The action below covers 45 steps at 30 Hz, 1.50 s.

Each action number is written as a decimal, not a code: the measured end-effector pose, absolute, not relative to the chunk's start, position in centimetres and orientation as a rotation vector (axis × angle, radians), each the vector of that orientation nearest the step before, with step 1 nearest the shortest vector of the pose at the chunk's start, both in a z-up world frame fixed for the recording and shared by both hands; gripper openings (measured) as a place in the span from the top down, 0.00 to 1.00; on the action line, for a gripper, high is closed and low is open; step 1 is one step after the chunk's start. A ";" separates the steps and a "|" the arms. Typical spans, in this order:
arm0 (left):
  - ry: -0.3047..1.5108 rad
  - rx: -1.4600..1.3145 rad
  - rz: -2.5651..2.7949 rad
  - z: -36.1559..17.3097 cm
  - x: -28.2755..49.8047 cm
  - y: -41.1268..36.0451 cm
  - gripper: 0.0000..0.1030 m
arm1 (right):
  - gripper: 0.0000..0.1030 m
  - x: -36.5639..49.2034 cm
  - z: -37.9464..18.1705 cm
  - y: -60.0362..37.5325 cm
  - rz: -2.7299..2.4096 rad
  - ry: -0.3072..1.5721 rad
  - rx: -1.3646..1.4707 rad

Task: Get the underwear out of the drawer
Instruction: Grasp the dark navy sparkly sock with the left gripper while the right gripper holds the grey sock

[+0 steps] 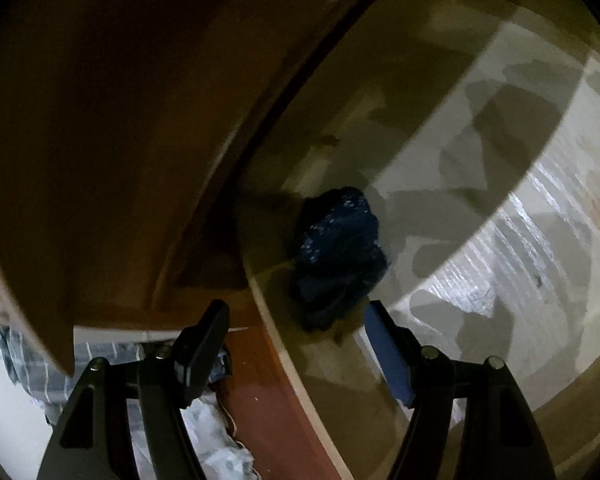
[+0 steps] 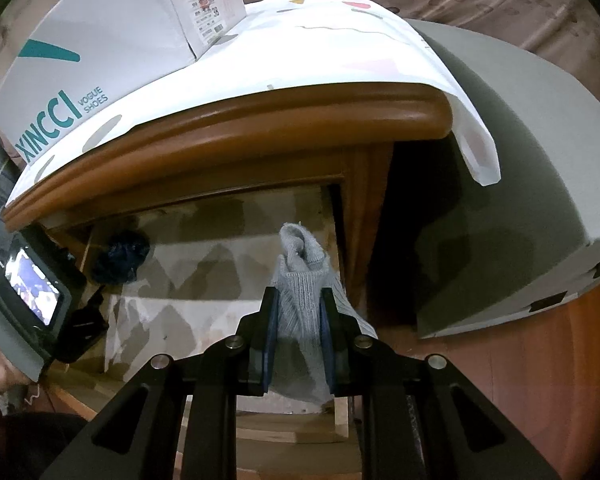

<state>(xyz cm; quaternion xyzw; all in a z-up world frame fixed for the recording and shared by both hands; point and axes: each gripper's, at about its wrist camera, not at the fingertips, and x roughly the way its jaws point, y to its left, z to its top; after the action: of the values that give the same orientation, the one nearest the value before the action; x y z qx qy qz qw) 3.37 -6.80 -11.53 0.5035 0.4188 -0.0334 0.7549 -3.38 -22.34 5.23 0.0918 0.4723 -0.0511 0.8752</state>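
L tool (image 1: 296, 320): angling downward into the open drawer (image 1: 500, 240), rolled to one side so the drawer floor is running diagonally across the L wrist view. Jaws standing well apart, nothing between the pads. The blue-padded finger (image 1: 388, 352) is sitting over the drawer floor; the other finger (image 1: 204, 344) is hanging outside the drawer's front edge, over the orange-brown panel. A dark blue bundle of underwear (image 1: 340, 256) is lying just ahead of the fingertips, against the drawer's wall near a corner; not touching the tool as far as can be seen. From the R wrist view the same bundle (image 2: 120, 258) is sitting at the drawer's left rear, w/ the L tool's camera unit (image 2: 36, 296) just beside it.

R tool (image 2: 298, 304): pointing steeply down over the drawer's right side. Jaws nearly together, clamping a grey ribbed knit item (image 2: 304, 276); looks like a sock, cannot confirm. Item is sticking up past the fingertips and trailing down behind the pads, lifted clear of the drawer floor.

Surroundings: wooden cabinet top (image 2: 260, 120) above the drawer, covered by a white patterned sheet (image 2: 320, 48); a white shoe box (image 2: 100, 40) is resting on it. Drawer floor is lined w/ pale paper.
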 end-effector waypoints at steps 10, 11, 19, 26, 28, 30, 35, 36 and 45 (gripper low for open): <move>0.908 1.194 -0.133 -13.9 4.2 -7.4 0.60 | 0.83 -3.5 5.4 -22.6 -0.109 0.976 0.204; 0.886 1.228 -0.143 -14.2 4.0 -7.6 0.60 | 0.83 -3.6 5.4 -22.6 -0.110 0.975 0.206; 0.839 1.244 -0.187 -14.6 4.7 -8.7 0.58 | 0.83 -3.5 5.4 -22.6 -0.097 0.980 0.207; 0.843 1.218 -0.223 -15.1 5.7 -8.2 0.58 | 0.83 -3.6 5.4 -23.3 -0.115 0.977 0.227; 0.846 1.213 -0.229 -15.2 6.0 -8.3 0.58 | 0.83 -3.5 5.4 -23.3 -0.115 0.978 0.228; 0.845 1.213 -0.237 -15.7 6.7 -7.9 0.58 | 0.83 -3.5 5.3 -23.1 -0.115 0.982 0.220; 0.817 1.236 -0.246 -16.5 7.1 -7.8 0.58 | 0.83 -3.3 5.1 -23.0 -0.111 0.991 0.214; 0.811 1.242 -0.248 -16.5 7.1 -7.9 0.58 | 0.83 -3.2 5.1 -23.0 -0.110 0.992 0.212; 0.774 1.264 -0.252 -16.1 5.3 -8.7 0.60 | 0.83 -3.0 5.0 -22.8 -0.101 1.003 0.202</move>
<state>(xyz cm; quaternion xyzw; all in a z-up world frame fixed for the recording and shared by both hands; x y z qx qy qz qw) 5.26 -8.65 -16.12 0.5740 0.3514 -0.1144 0.7307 -3.05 -22.84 4.96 0.0968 0.4799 -0.0485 0.8706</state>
